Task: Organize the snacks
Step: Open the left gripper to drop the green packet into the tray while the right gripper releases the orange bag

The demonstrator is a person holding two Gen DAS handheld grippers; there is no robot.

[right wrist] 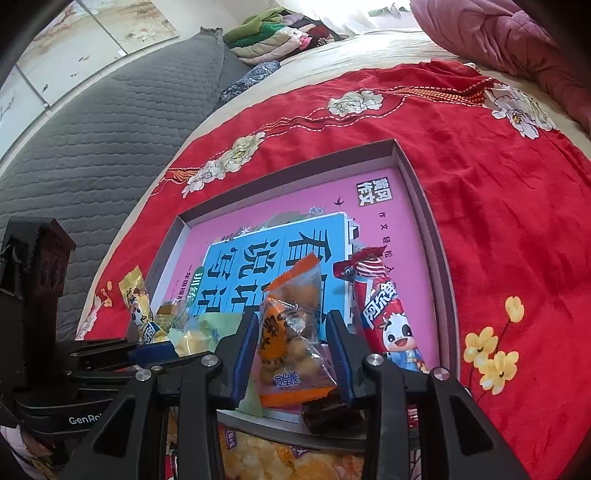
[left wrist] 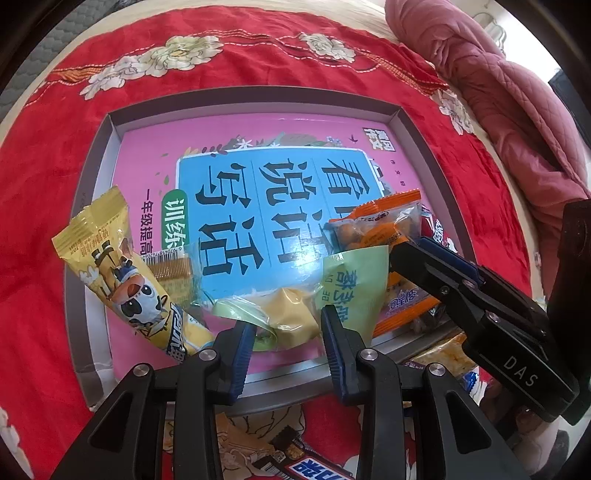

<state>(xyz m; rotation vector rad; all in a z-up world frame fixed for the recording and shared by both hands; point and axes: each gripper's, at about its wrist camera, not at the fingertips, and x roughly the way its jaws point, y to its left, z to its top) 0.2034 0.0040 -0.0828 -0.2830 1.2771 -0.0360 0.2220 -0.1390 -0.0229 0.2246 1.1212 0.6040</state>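
A grey shallow box (left wrist: 255,99) lined with a pink and blue book cover lies on the red bedspread. In it lie a yellow cow stick pack (left wrist: 122,273), a green pastry packet (left wrist: 332,291), an orange peanut packet (left wrist: 376,229) and a red cow stick pack (right wrist: 384,314). My left gripper (left wrist: 288,332) is open, its fingers on either side of the green pastry packet at the box's near edge. My right gripper (right wrist: 291,350) is open around the orange peanut packet (right wrist: 291,332). It also shows in the left wrist view (left wrist: 436,258).
Outside the box's near edge lie a Snickers bar (left wrist: 317,467), a yellow chip bag (right wrist: 280,458) and a dark wrapped piece (right wrist: 328,410). A pink quilt (left wrist: 509,96) is heaped at the back right. A grey padded cover (right wrist: 110,140) and folded clothes (right wrist: 280,33) lie far left.
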